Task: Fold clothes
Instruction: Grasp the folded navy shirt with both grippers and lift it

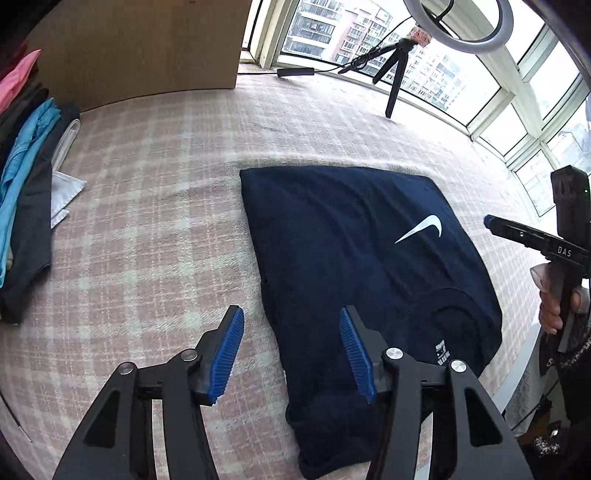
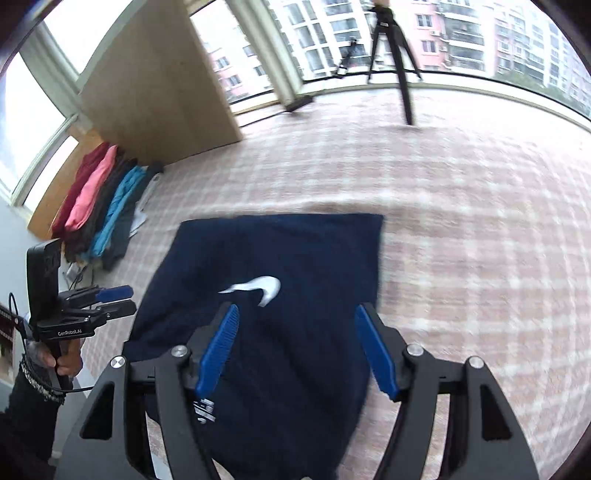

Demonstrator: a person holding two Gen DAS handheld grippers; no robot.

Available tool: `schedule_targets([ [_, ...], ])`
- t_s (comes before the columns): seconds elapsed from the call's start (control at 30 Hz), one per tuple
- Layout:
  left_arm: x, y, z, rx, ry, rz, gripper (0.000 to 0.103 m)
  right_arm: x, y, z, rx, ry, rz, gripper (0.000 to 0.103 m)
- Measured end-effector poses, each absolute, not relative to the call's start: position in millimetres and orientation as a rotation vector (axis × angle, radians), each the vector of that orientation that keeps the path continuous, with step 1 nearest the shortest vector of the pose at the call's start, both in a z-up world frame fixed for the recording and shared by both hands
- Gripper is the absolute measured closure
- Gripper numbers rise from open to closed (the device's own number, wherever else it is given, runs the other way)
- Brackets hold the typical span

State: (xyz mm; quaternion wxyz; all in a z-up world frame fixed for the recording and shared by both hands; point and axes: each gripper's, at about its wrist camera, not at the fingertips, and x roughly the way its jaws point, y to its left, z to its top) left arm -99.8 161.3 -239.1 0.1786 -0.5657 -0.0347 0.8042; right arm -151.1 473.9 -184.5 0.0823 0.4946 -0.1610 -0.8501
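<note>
A navy shirt (image 1: 354, 251) with a white swoosh lies folded into a rectangle on the checked pink bedspread (image 1: 155, 221). My left gripper (image 1: 291, 317) hovers open over the shirt's near left edge, with nothing between its blue pads. In the right wrist view the same navy shirt (image 2: 295, 266) lies just ahead, and my right gripper (image 2: 297, 314) hangs open above it, empty. The right gripper (image 1: 491, 221) also shows at the far right of the left wrist view, held by a hand. The left gripper (image 2: 122, 299) appears at the left of the right wrist view.
A stack of folded clothes (image 1: 26, 192) in red, pink, black and blue lies along the left edge of the bed, also seen as the clothes stack (image 2: 99, 199). A wooden panel (image 1: 147, 44) stands behind it. A black tripod (image 1: 391, 70) and ring light (image 1: 461, 26) stand by the windows.
</note>
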Motion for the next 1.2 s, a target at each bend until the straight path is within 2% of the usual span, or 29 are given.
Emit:
schedule_targets([
  [0.2, -111.0, 173.7, -248.4, -1.639, -0.092, 2.295, 0.051, -148.0, 494.6, -219.4, 1.556, -0.582, -2.488, 0.038],
  [0.53, -109.6, 188.4, -249.5, -1.669, -0.039, 2.274, 0.051, -145.2, 449.7, -238.3, 1.53, -0.379, -2.385, 0.038],
  [0.57, -109.1, 191.4, -249.2, -1.669, -0.027, 2.263, 0.052, -145.3, 447.7, -238.7, 1.53, -0.363, -2.376, 0.039],
  [0.63, -107.8, 196.6, -248.8, -1.664, -0.01, 2.247, 0.052, -145.9, 446.7, -239.8, 1.533, -0.35, -2.364, 0.05],
  [0.7, -106.3, 198.9, -248.1, -1.653, -0.019, 2.247, 0.053, -146.2, 446.5, -240.8, 1.535, -0.338, -2.354, 0.054],
  [0.73, -105.6, 200.1, -247.8, -1.648, -0.024, 2.247, 0.055, -145.7, 447.8, -241.3, 1.533, -0.343, -2.349, 0.059],
  [0.83, -102.9, 201.7, -246.7, -1.626, -0.05, 2.248, 0.063, -144.3, 450.9, -243.6, 1.522, -0.37, -2.327, 0.074],
  [0.9, -100.7, 203.4, -246.1, -1.613, -0.068, 2.25, 0.073, -144.9, 449.3, -244.2, 1.514, -0.374, -2.31, 0.081],
  [0.93, -99.0, 204.9, -245.0, -1.602, -0.071, 2.262, 0.075, -145.3, 448.3, -244.5, 1.51, -0.376, -2.302, 0.082],
  [0.97, -96.7, 207.3, -243.3, -1.583, -0.082, 2.265, 0.085, -145.6, 447.4, -244.7, 1.506, -0.378, -2.293, 0.084],
  [1.07, -89.2, 217.8, -238.2, -1.558, -0.049, 2.325, 0.088, -141.8, 444.9, -229.0, 1.454, -0.398, -2.3, 0.087],
  [1.2, -81.3, 218.7, -218.8, -1.503, -0.146, 2.361, 0.09, -136.3, 441.6, -206.7, 1.38, -0.425, -2.309, 0.088],
])
